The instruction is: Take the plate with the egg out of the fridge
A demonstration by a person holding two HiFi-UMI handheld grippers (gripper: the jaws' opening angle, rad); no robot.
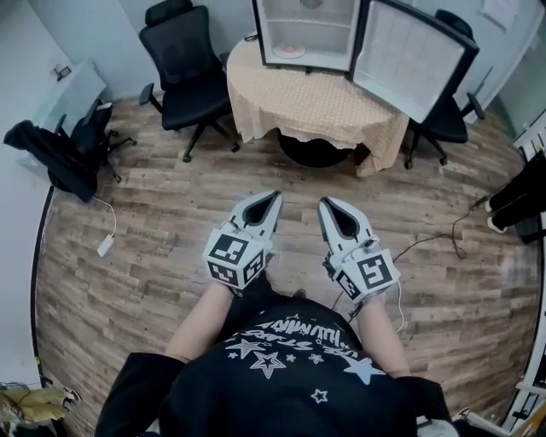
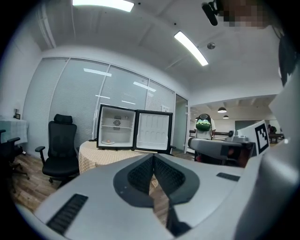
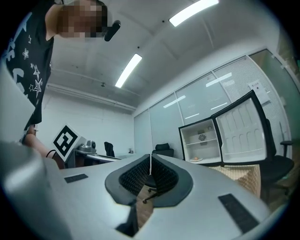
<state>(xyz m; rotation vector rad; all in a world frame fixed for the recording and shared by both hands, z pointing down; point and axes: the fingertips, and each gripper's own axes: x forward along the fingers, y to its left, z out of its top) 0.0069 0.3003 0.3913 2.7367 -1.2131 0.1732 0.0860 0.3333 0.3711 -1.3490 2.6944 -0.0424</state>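
As I look down, one plate with the egg (image 1: 290, 53) sits inside the one open fridge (image 1: 328, 26).
Head view: two grippers, left gripper (image 1: 276, 195) and right gripper (image 1: 322, 203), side by side, pointing ahead. Left gripper view: jaws together, empty. Right gripper view: likewise closed, empty.

The fridge (image 1: 320, 30) is cut off by the top edge of the head view, so its upper part goes unseen; the plate (image 1: 290, 54) inside is small, and the egg (image 1: 290, 48) on it is only an orange speck, its shape too small to tell; both gripper views show it no clearer; the open fridge door (image 1: 414, 60) hides part of the table (image 1: 316, 107) and much of a black chair (image 1: 450, 126) behind it; the person's shirt (image 1: 290, 367) runs off the bottom edge.
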